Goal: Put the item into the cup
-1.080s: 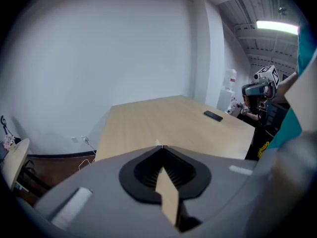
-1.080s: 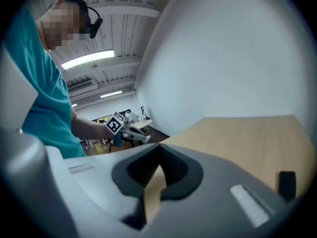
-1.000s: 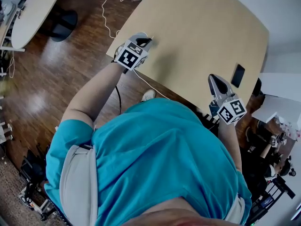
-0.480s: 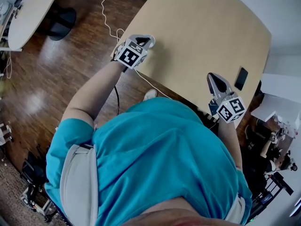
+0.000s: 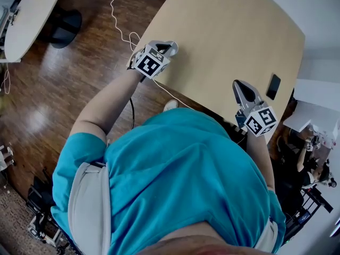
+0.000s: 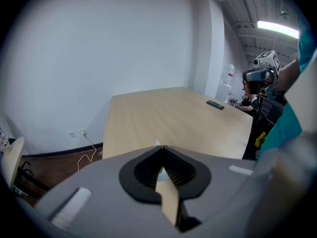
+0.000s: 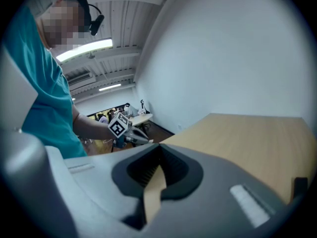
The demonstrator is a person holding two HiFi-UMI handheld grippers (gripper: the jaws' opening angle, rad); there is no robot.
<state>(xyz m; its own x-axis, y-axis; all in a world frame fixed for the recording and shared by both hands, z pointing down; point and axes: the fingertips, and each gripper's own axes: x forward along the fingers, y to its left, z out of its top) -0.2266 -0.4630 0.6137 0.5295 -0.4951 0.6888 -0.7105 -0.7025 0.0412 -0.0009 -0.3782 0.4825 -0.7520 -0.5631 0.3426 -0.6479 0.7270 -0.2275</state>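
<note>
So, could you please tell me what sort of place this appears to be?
Probably an office meeting room: a long wooden table, a plain white wall and ceiling strip lights.

The tabletop is wide bare wood ahead of me, so I can pass over it freely. One flat dark device lies near its right edge, just beside the right gripper. A white cable runs along the near edge, below the left gripper.
</note>
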